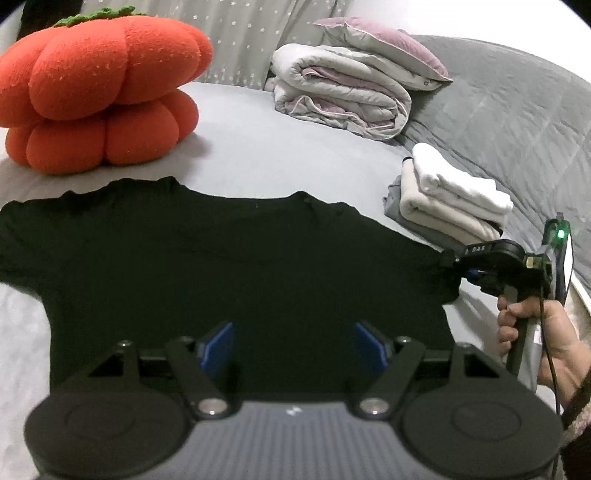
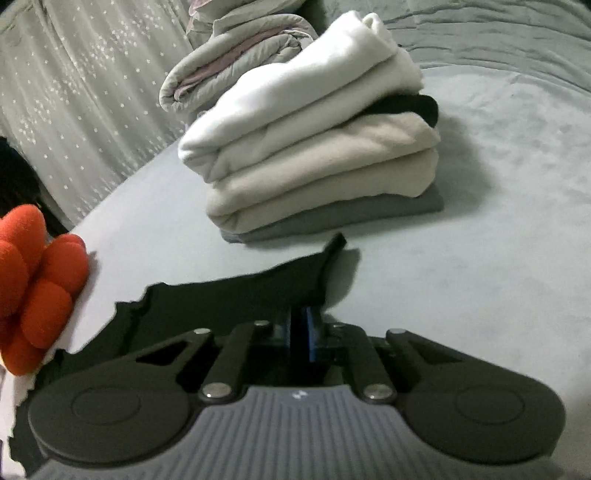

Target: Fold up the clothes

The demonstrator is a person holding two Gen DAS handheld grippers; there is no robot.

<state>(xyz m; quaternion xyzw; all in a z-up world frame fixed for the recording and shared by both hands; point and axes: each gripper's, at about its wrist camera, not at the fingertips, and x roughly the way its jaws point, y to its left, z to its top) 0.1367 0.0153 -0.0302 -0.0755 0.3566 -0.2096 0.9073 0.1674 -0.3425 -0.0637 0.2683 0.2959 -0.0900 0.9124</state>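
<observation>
**Black T-shirt laid flat on grey bed, right sleeve pinched**

Grey bedsheet (image 1: 258,147) filling the left wrist view, spread smooth across the bed, with a star-dotted grey curtain (image 1: 240,33) behind. Seen laid flat on it, neckline away from the camera: a black cotton T-shirt (image 1: 221,266). Hung low over the shirt's near hem, the left gripper (image 1: 293,341), blue-padded fingers (image 1: 218,345) spread wide, nothing between them. Reached in from the right edge, the right gripper (image 1: 448,260), gripped by a bare hand (image 1: 528,328), its tip at the shirt's right sleeve edge. Sat beyond the left sleeve, a plump orange pumpkin-shaped plush cushion (image 1: 99,92). Lay near the right sleeve, a folded stack of white, cream and grey clothes (image 1: 447,199); farther back, a rolled grey-and-lilac quilt (image 1: 340,92) topped by a lilac pillow (image 1: 384,48).

Same grey bedsheet (image 2: 461,258) under the right wrist view. Pressed together on the black T-shirt (image 2: 229,299), the right gripper (image 2: 306,332), blue pads (image 2: 312,332) pinching the sleeve fabric, a corner lifted just past the tips. Stood directly beyond, apart from the sleeve, the folded stack of clothes (image 2: 314,155), a black layer showing among the pale ones. Glimpsed at the left edge, the orange cushion (image 2: 33,288).
</observation>
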